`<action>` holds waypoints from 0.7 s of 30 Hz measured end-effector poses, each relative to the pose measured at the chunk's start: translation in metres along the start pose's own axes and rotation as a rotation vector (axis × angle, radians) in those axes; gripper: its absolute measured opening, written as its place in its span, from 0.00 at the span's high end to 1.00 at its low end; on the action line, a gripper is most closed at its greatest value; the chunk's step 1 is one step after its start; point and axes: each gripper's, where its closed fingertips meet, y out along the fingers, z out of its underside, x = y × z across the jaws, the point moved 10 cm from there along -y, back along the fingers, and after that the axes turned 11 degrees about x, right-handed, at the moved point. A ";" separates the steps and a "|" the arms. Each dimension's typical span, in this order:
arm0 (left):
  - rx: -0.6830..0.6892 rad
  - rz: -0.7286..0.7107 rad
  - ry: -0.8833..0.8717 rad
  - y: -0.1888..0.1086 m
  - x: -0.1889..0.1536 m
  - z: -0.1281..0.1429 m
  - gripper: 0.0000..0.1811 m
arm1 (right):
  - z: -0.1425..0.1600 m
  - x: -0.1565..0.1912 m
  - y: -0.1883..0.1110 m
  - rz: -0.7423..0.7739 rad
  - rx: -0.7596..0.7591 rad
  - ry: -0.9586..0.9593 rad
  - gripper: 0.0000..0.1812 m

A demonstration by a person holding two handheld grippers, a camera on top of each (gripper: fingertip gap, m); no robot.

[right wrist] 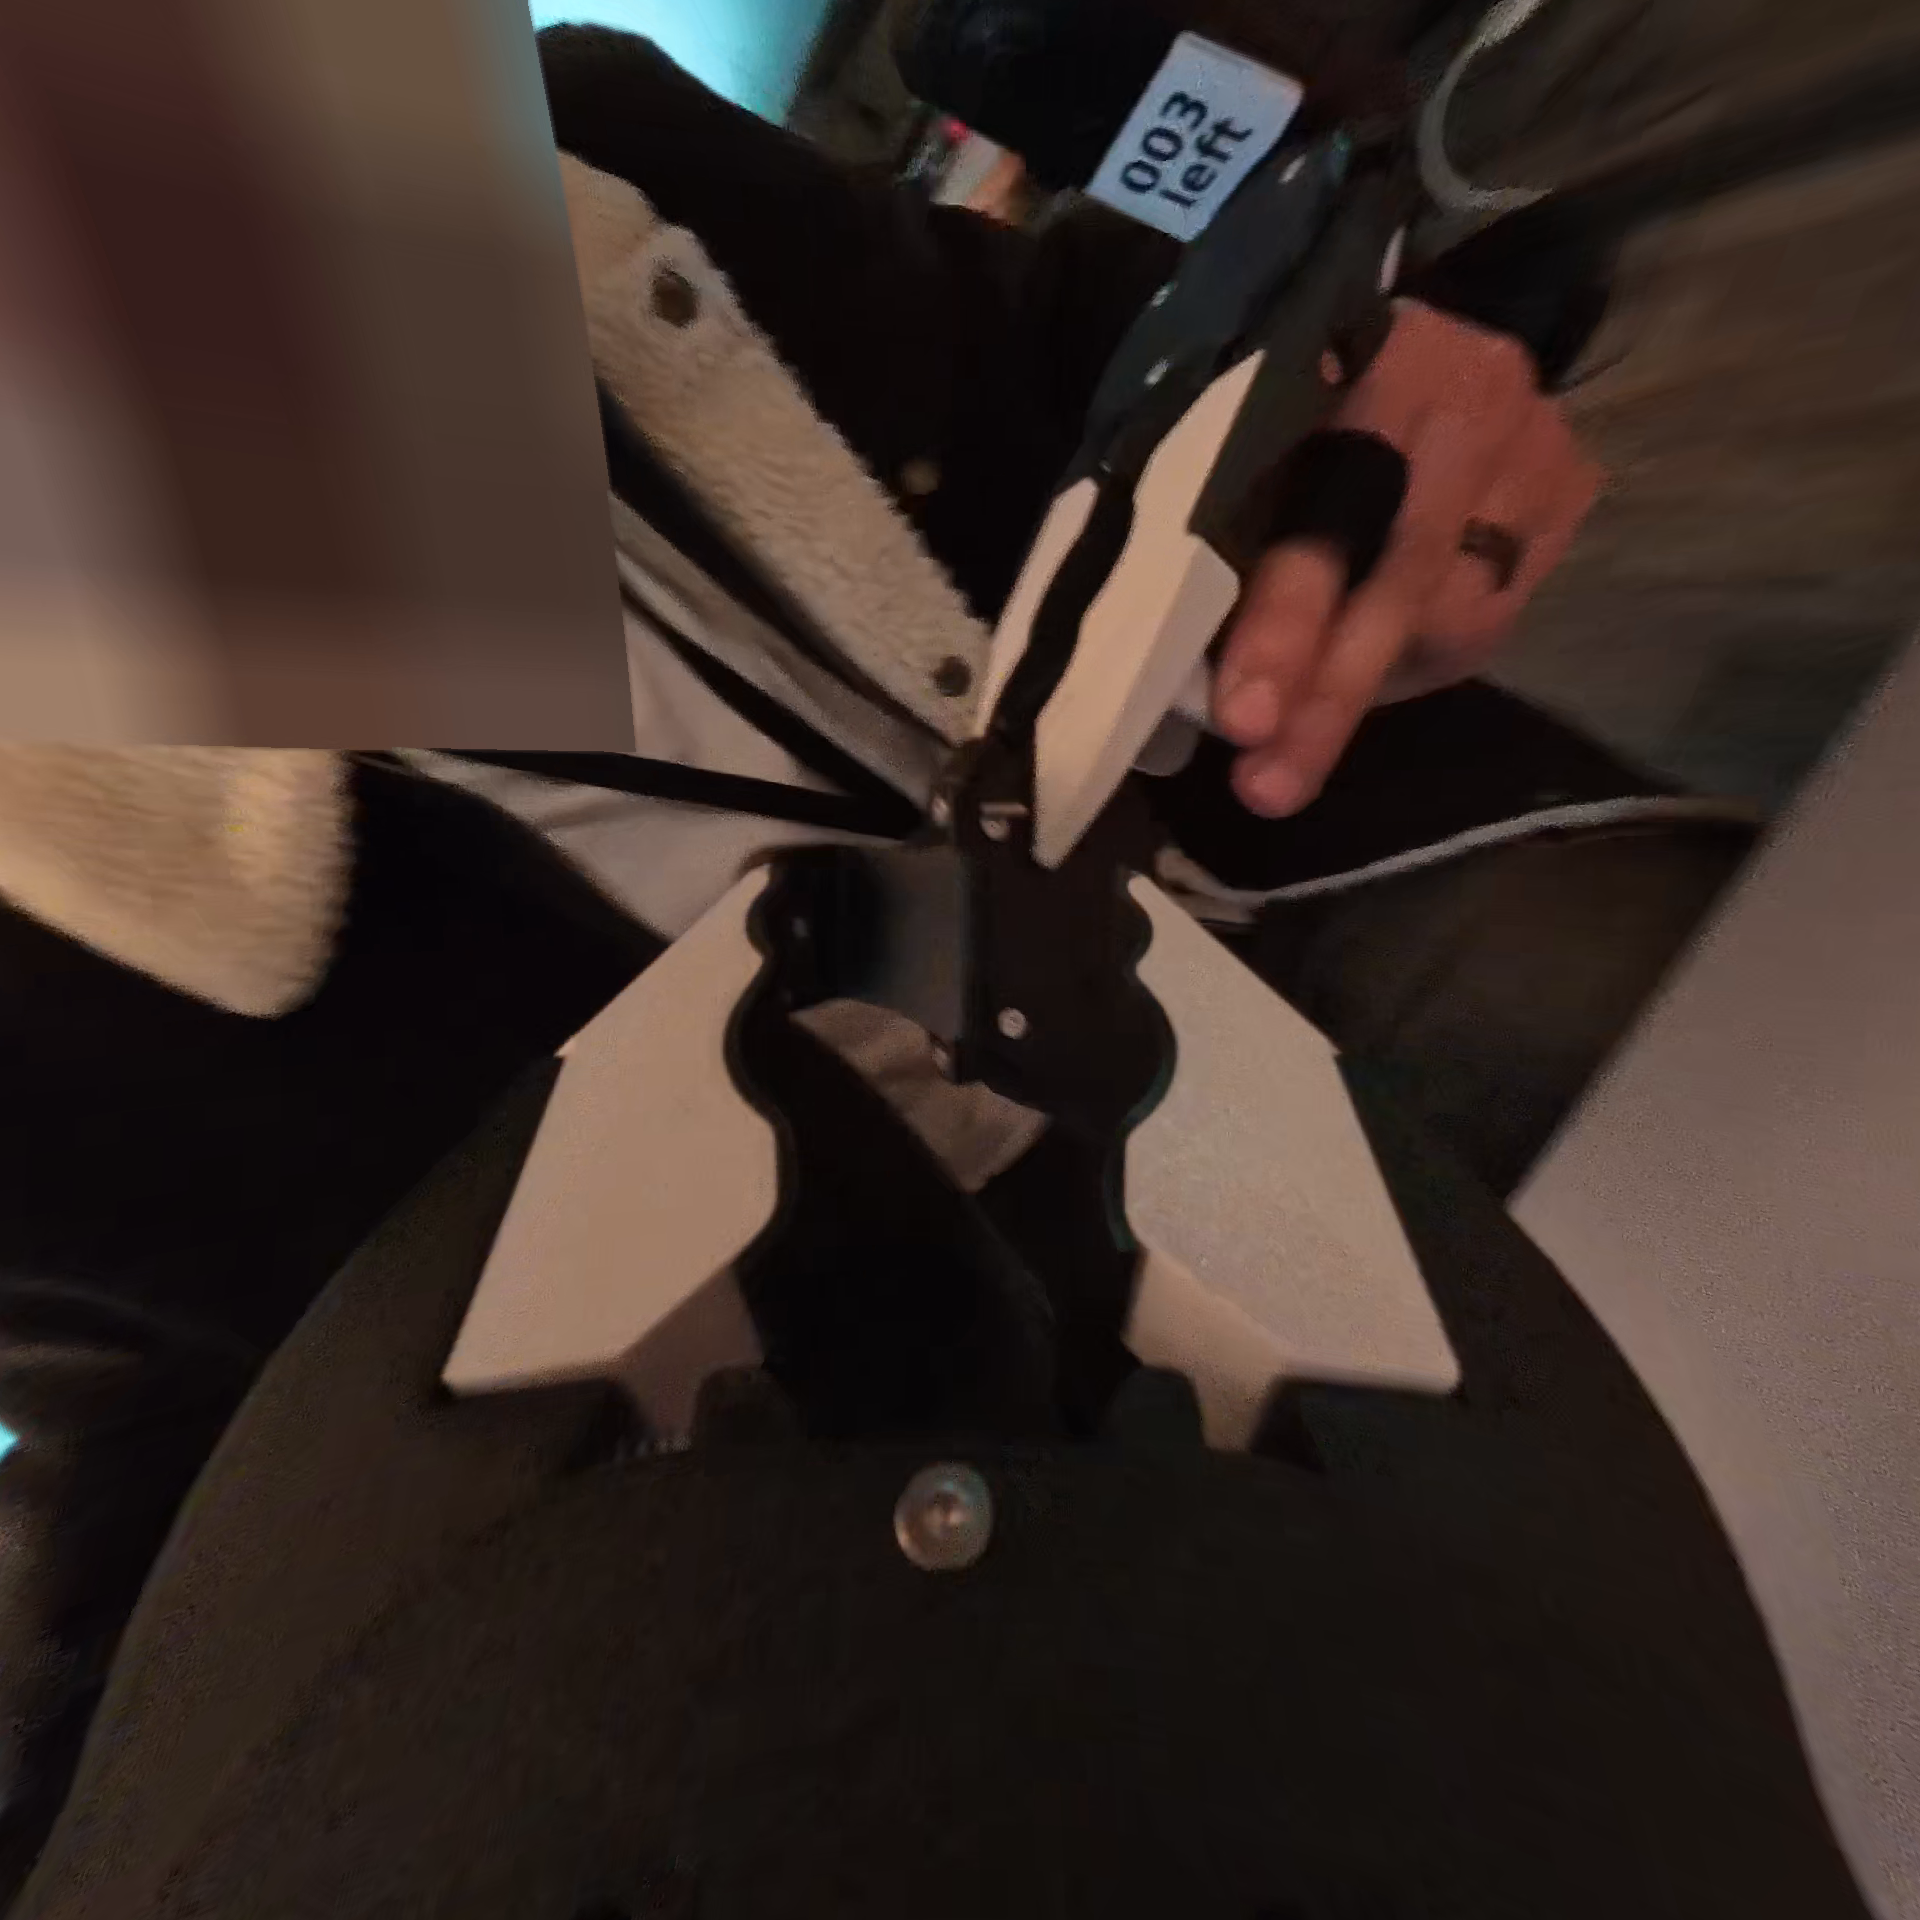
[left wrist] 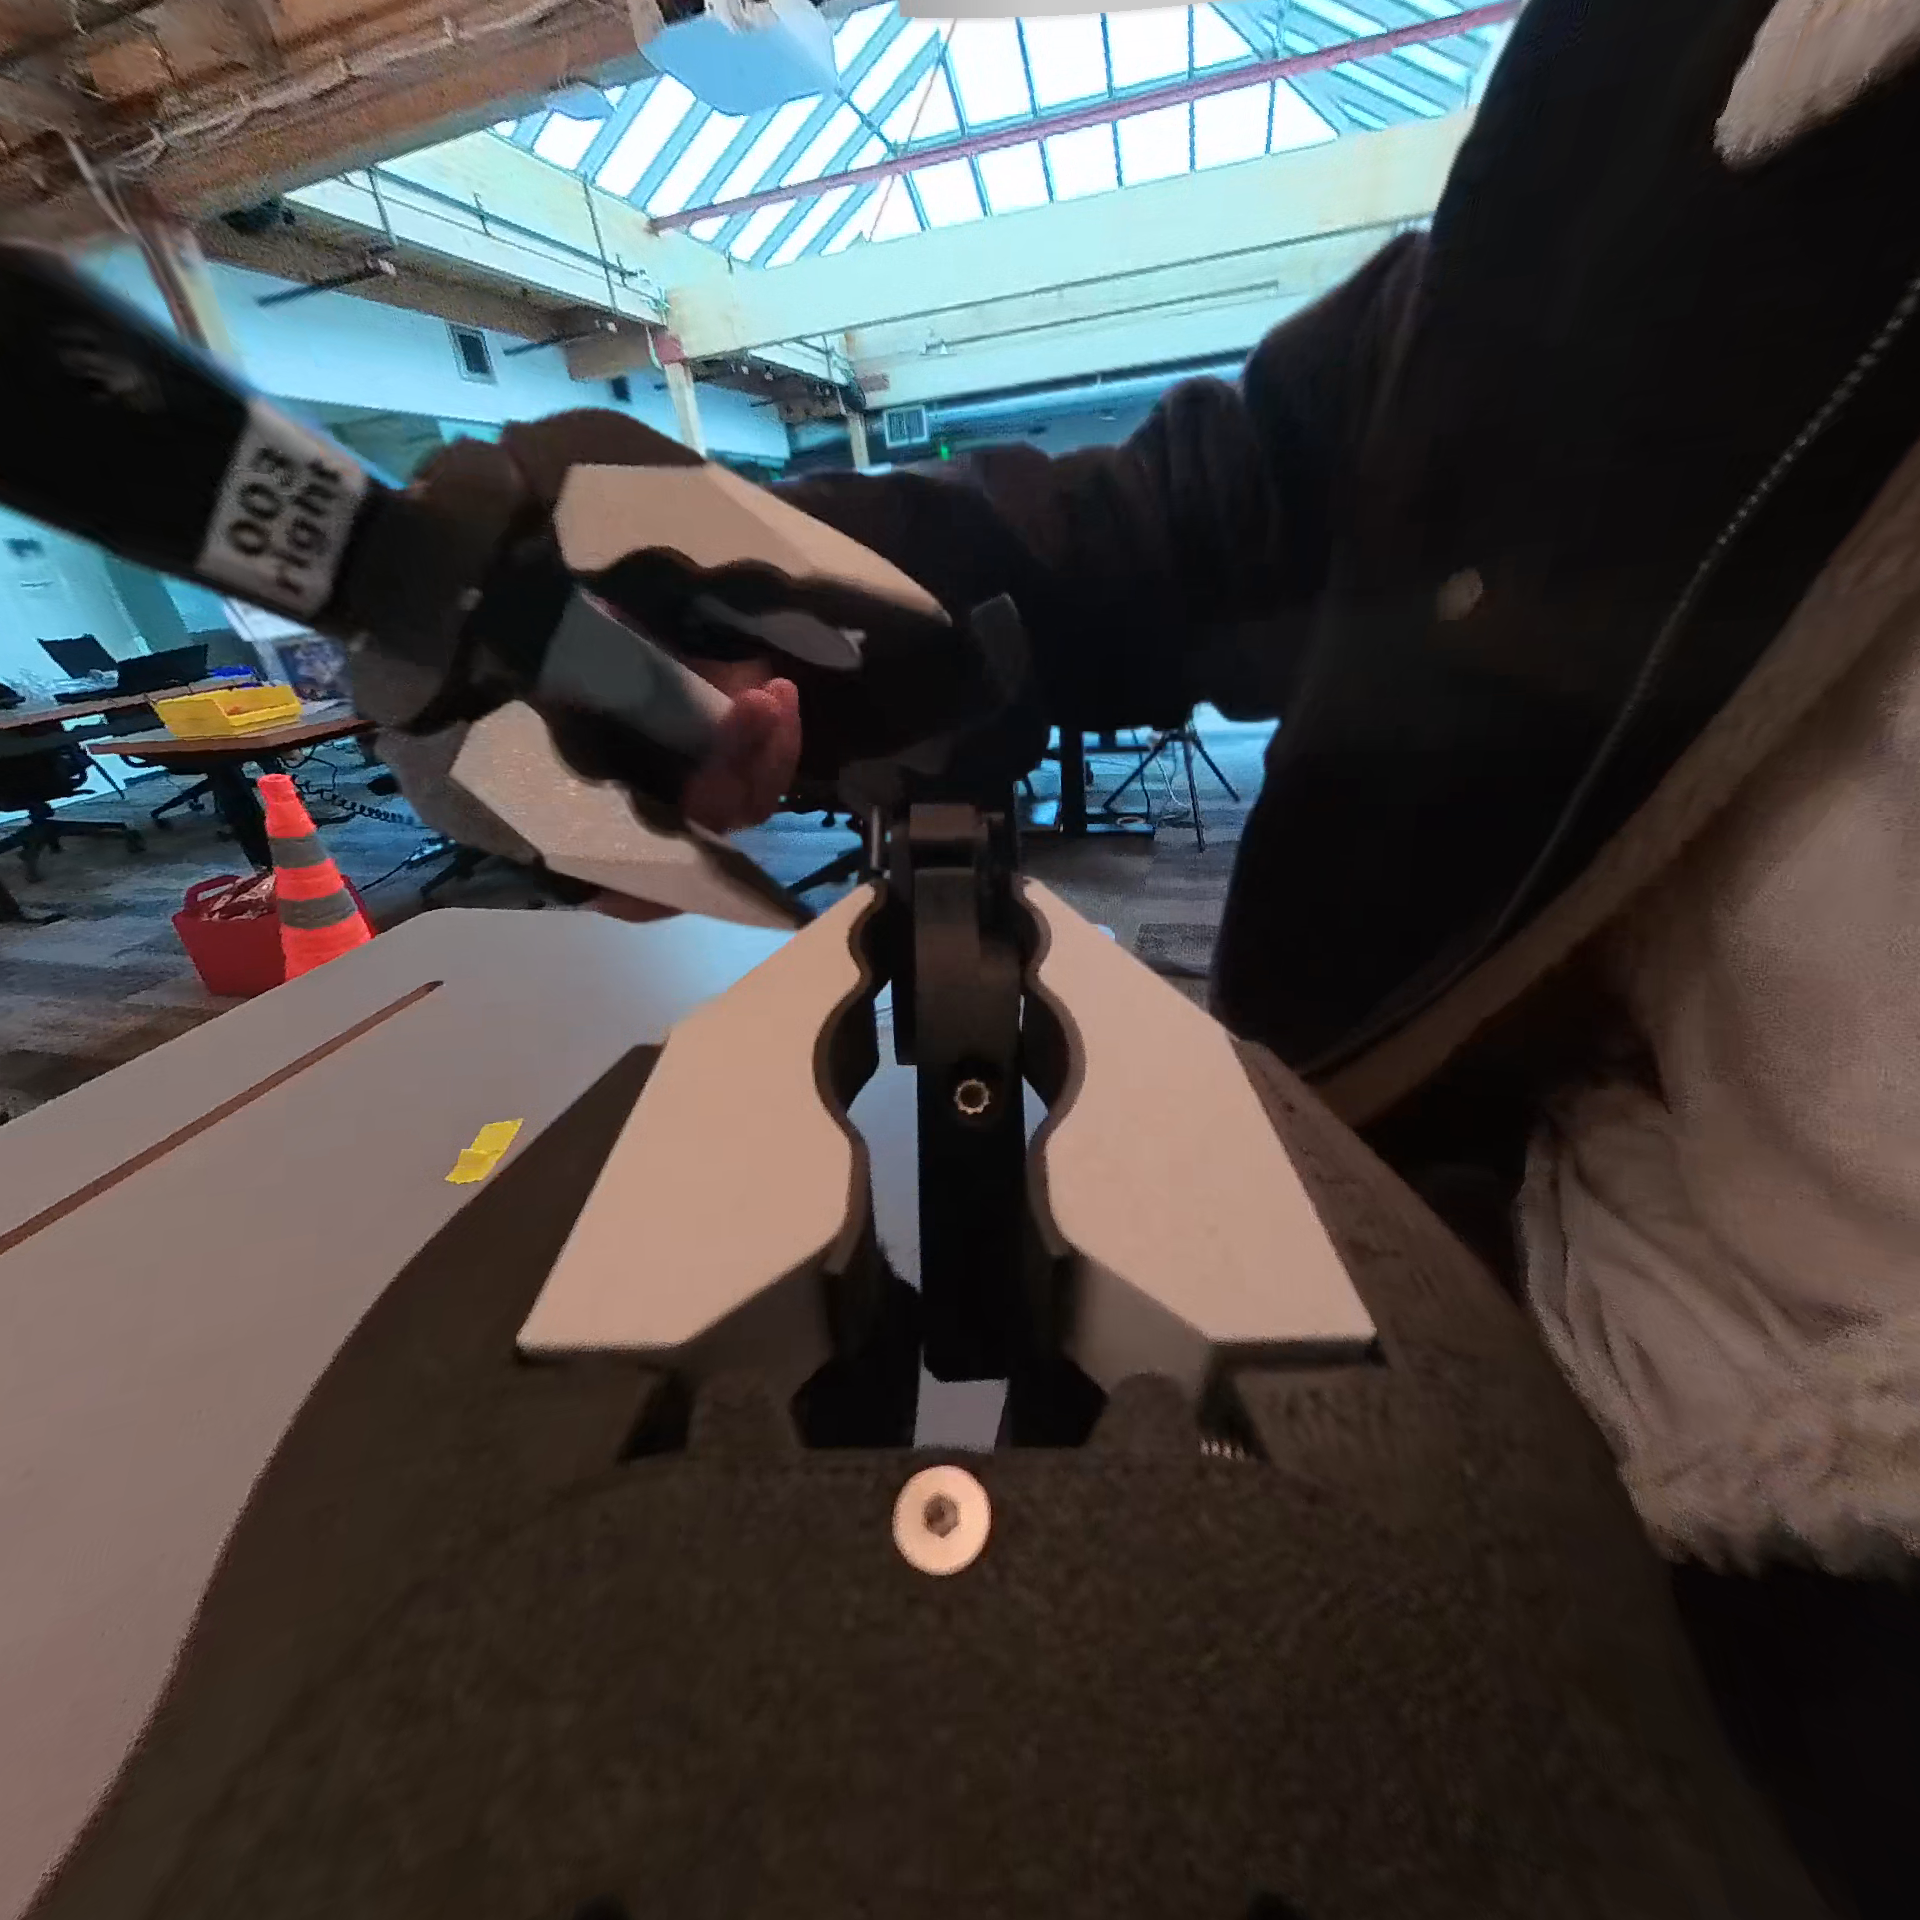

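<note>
Over a grey table (left wrist: pixel 260 1143), the left gripper (left wrist: pixel 956 904) pinches a rigid-looking black bracket (left wrist: pixel 961 1039) by its shank; the right gripper (right wrist: pixel 951 883) straddles it, grip unclear.

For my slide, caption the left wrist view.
Left gripper clamps a black hinged part above a grey table; right gripper alongside.

Left claw (left wrist: pixel 951 914): fingers drawn in tight on a black part clamped between them, tips nearly meeting. In the right wrist view it angles down from upper right, a bare hand (right wrist: pixel 1403 561) gripping its handle, 1 finger through a black loop. Right claw (right wrist: pixel 951 894): fingers spread with a clear gap, black hardware between them, contact unclear. In the left wrist view a dark-sleeved arm (left wrist: pixel 1143 540) runs to it from the right.
</note>
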 end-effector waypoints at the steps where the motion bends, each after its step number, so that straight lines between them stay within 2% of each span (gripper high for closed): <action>1: 0.009 0.005 -0.001 0.001 -0.001 0.001 0.89 | -0.003 -0.001 0.001 -0.043 0.009 0.023 0.70; 6: 0.009 0.027 -0.029 0.002 0.000 0.002 0.89 | -0.009 -0.002 0.009 -0.010 0.104 -0.002 0.75; 10: -0.015 0.040 -0.052 0.000 0.002 0.002 0.89 | -0.011 -0.006 0.009 0.017 0.073 -0.023 0.80; 21: 0.002 0.049 -0.047 0.000 -0.001 0.001 0.89 | -0.016 -0.002 0.011 -0.009 0.031 -0.091 0.84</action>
